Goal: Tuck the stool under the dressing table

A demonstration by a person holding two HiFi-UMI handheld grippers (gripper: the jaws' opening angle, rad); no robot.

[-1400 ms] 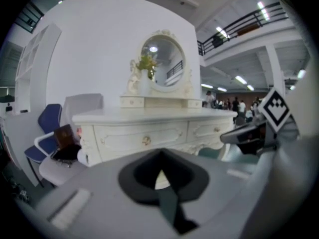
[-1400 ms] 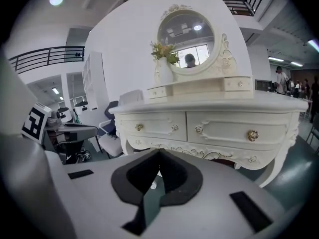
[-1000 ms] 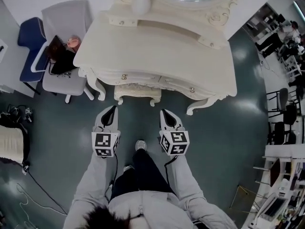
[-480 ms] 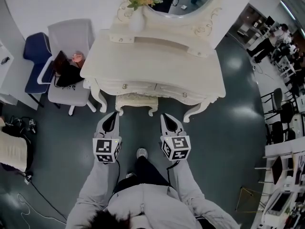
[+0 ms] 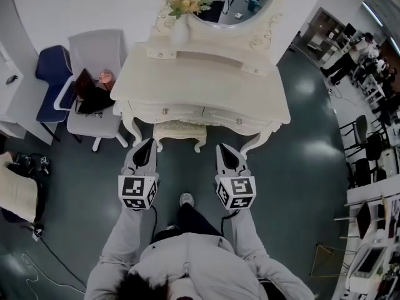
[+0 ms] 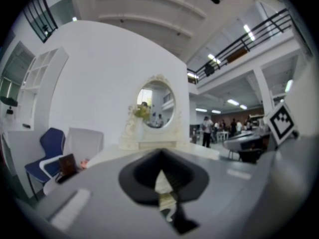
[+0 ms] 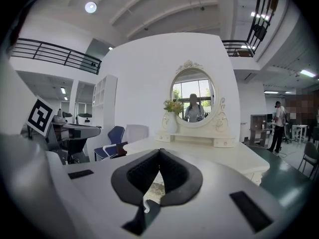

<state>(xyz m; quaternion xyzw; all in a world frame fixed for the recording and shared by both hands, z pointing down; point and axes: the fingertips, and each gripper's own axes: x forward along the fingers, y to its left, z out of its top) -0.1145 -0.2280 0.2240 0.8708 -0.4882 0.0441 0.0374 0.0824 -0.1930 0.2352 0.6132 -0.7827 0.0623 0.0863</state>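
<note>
Peeking from under the carved cream dressing table (image 5: 206,83), the stool (image 5: 179,130) shows only its patterned front edge and curled legs; the left gripper (image 5: 149,144) and right gripper (image 5: 221,149) have their jaws pressed together, empty.

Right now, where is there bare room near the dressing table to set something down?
The tabletop is bare in front of the mirror shelf; a vase stands at its back left. Open floor lies right of the table, up to the black chairs. Crowded: the left side, where a white chair with a bag sits close; the stool fills the kneehole.
</note>
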